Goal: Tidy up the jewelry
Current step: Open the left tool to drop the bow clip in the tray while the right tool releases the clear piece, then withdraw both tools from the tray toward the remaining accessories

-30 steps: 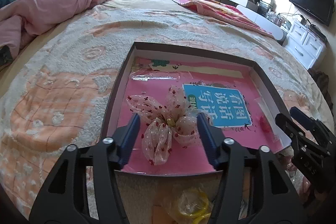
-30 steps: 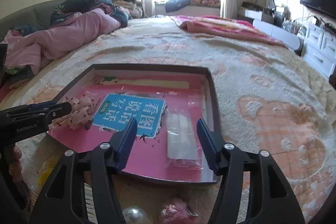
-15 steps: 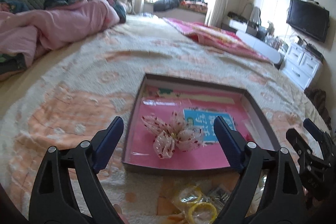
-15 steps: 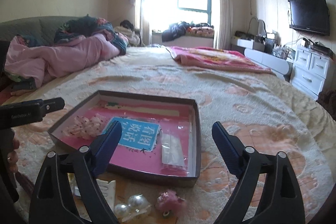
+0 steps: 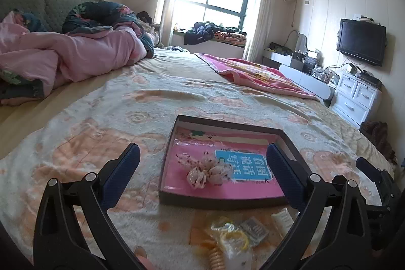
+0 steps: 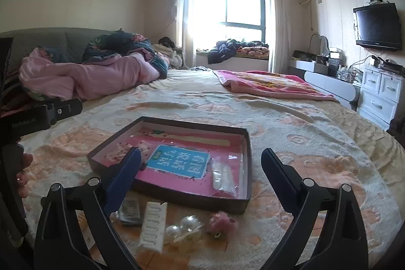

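Both your left gripper (image 5: 202,179) and right gripper (image 6: 200,173) are opening wide, nothing between the jaws. The loose jewelry lies on the bedspread below the fingers, before the tray (image 6: 192,201). The pearl pair (image 6: 181,225) lies nearer your right gripper.

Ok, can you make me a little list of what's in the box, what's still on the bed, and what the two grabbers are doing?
box: dark shallow box with pink floor, on the bedspread
in box, left: pink spotted bow
in box, right: clear plastic packet
in front of box: white comb, two pearl balls, pink hair clip, yellow rings in a bag
left gripper: jaws opening, nothing between them
right gripper: jaws opening, nothing between them
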A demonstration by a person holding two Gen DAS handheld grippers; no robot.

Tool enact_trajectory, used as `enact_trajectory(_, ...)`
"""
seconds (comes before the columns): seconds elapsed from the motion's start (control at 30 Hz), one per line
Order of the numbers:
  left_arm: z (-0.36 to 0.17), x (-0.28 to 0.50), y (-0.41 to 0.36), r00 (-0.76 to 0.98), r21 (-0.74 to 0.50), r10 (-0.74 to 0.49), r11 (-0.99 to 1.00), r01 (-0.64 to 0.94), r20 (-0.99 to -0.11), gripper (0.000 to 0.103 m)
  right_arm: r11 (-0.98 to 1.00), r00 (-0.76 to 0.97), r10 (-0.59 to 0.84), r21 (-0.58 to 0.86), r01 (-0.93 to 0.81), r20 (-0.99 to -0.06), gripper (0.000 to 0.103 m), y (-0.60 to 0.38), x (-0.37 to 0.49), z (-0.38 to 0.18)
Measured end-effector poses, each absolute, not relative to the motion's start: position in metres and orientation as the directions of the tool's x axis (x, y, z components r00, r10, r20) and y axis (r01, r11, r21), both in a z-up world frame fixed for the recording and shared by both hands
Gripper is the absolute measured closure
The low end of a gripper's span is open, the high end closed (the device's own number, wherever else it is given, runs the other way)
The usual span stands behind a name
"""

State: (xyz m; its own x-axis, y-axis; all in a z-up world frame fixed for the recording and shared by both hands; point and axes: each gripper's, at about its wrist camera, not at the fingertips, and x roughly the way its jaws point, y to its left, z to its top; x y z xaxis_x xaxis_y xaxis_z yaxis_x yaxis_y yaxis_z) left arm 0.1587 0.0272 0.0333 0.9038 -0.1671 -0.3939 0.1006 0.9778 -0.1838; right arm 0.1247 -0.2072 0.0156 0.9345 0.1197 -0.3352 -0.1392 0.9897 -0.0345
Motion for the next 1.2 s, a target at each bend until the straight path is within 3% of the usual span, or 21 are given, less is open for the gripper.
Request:
enact_trajectory(0.67,0.027,0.102,0.054,0.918,-0.146,-0.071,0.989,0.015,-0.39,0.011,0.967,0.908,0.208,-0.06,-0.246,-0.364,0.01,-0.187,0.082,0.006)
enact_trajectory(1.2,0.011,0.072,0.073,0.886,-0.156,-0.046,0.987,-0.03,-0.461,0.011,0.946,0.884,0.259,-0.082,-0.314,-0.389,0.01,-0.172,0.062,-0.004)
